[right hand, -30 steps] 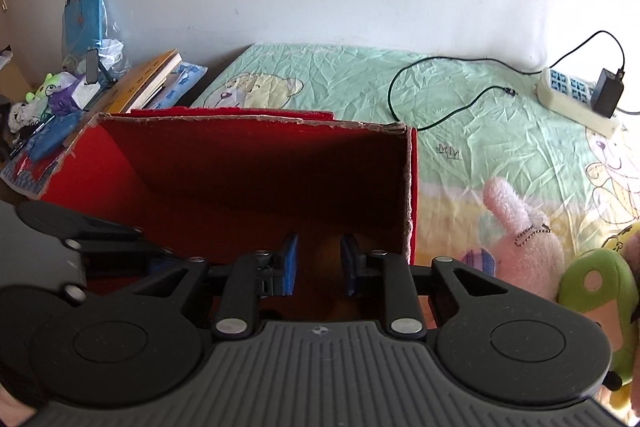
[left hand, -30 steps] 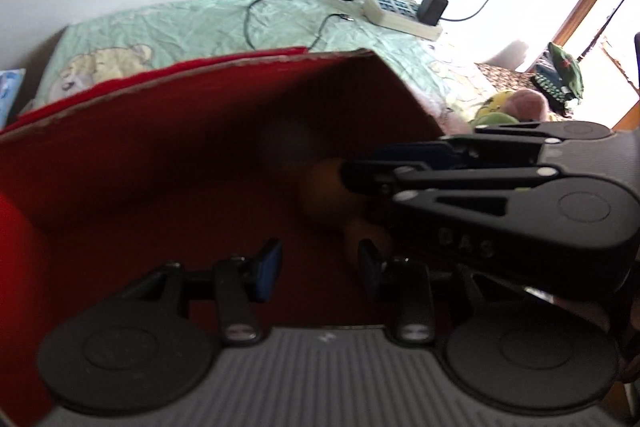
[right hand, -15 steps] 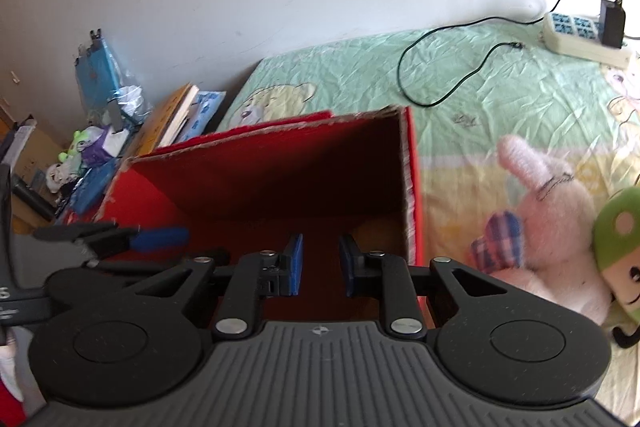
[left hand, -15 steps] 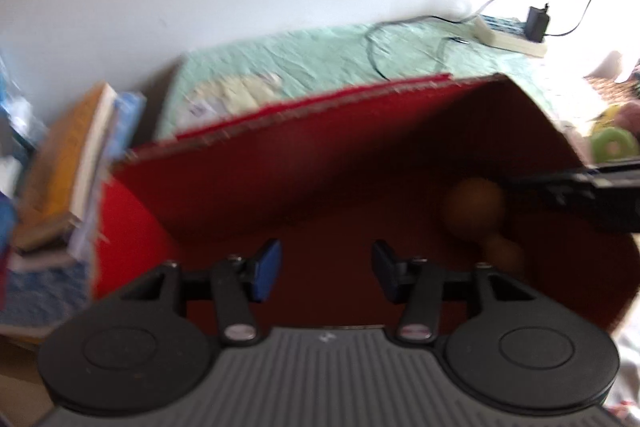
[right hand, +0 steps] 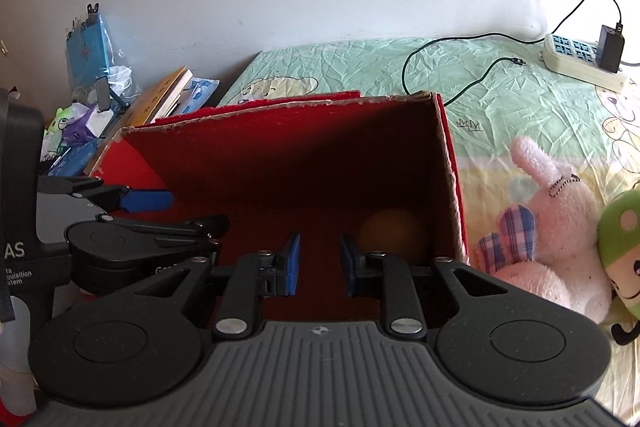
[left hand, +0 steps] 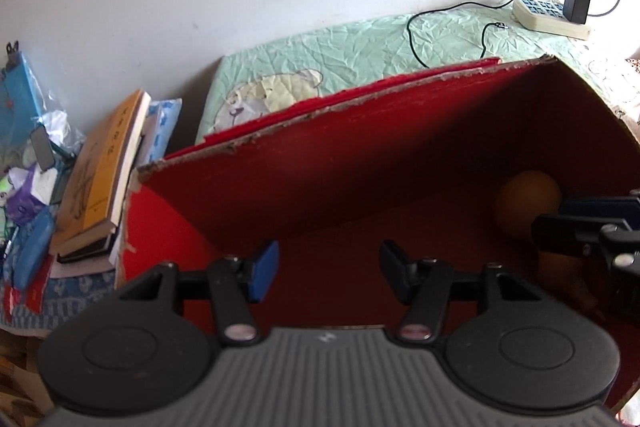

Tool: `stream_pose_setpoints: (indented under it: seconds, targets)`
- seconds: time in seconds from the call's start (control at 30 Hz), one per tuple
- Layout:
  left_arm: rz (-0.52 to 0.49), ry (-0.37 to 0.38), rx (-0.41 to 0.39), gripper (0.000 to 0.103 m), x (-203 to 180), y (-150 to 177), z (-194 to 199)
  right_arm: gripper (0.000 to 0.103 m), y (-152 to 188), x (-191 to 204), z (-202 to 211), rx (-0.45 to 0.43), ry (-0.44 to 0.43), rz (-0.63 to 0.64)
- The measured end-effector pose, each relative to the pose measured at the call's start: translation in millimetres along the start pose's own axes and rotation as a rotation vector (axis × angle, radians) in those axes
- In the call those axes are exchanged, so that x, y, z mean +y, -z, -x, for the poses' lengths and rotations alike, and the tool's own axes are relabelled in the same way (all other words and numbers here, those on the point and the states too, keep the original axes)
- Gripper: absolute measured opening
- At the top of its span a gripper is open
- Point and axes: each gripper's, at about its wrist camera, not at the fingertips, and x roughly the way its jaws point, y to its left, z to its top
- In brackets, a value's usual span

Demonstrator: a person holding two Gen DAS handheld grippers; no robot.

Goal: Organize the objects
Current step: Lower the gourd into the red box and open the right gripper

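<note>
The left tool [left hand: 326, 277], its jaws opening on nothing, and the right tool [right hand: 319, 264], narrowly apart and empty, are held over the red box [right hand: 280, 155], where a round orange ball [right hand: 390, 233], with no long axis, is seen at lower right.

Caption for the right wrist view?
Right gripper empty over red box holding a brown toy; pink bunny beside.
</note>
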Motion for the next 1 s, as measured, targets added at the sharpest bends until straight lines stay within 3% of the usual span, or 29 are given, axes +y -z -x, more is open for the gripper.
stream_pose_setpoints:
  seconds: [0.33,0.5,0.67,0.83,1.0]
  targets:
    - [0.03,-0.014,-0.018,0.062,3,4,7,0.024,6,2,10,0.004,0.02,-0.02]
    - [0.066,-0.008,-0.06,0.062,8,4,35,0.025,10,3,32,-0.033,0.009,-0.032]
    - [0.072,-0.029,-0.107,0.076,4,8,67,0.046,16,7,53,-0.101,0.017,-0.045]
    - [0.081,-0.052,-0.127,0.086,1,16,93,0.051,23,12,69,-0.124,0.029,-0.049]
    - [0.093,-0.091,-0.137,0.089,2,26,113,0.054,32,12,80,-0.129,0.06,-0.086]
